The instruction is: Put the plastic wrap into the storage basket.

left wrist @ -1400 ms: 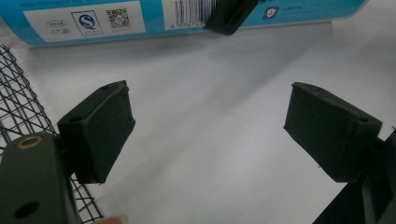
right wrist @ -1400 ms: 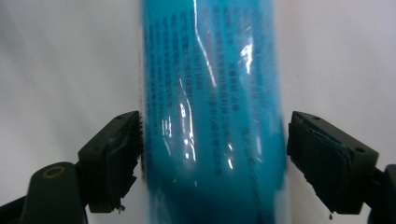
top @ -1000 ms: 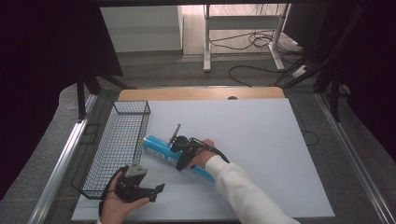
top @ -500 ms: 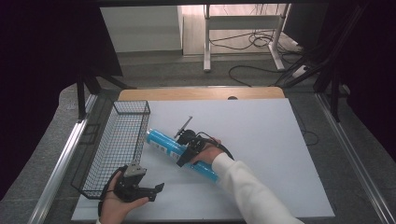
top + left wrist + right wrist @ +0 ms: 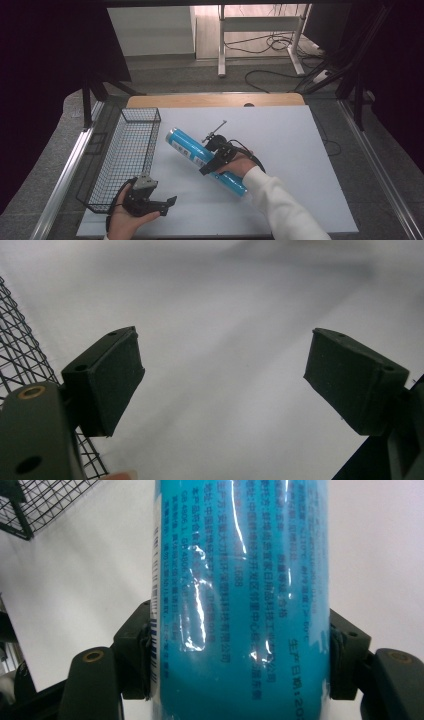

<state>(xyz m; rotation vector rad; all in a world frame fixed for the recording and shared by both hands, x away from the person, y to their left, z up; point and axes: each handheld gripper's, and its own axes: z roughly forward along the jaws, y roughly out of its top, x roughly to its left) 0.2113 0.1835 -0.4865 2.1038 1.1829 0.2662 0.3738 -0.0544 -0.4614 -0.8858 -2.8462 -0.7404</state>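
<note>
A: Where was the wire basket (image 5: 131,150)?
B: Left edge of the table (image 5: 300,150), empty. The blue cartridge tube (image 5: 200,155) lay just right of it, long axis diagonal, far end nearest the basket.
A: Grippers?
B: Right gripper (image 5: 216,159) clamped across the tube's middle. Left gripper (image 5: 161,205) near the basket's near corner, jaws apart, nothing between them.

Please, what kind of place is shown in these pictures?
Probably a lab or workshop set up for recording. A table with a white cover stands between dark screens, loose cables lie on the floor behind it, and a person works with hand-held grippers.
</note>
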